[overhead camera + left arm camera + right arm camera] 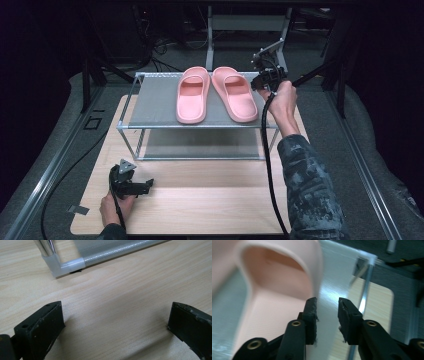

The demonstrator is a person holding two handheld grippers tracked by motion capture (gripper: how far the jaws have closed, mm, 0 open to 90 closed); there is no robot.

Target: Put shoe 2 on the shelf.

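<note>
the table (200, 200) was pale wood-grain, smooth and matt. the rack (131, 102) had shiny metal tubes, white plastic corner joints (65, 265) and grey woven-looking shelves. the slippers (192, 95) looked like soft matt pink foam. the jaws were matt black plastic, scuffed.

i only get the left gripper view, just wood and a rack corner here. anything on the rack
Observer: Yes, a pair of pink slippers lies side by side on the rack's top shelf.
Operator: where's the other tool
Observer: The right tool is held up at the rack's far right corner, beside the right slipper.
Operator: is it holding that slipper
Observer: No. In the right gripper view its jaws stand a little apart with nothing between them, next to the slipper's edge.
</note>
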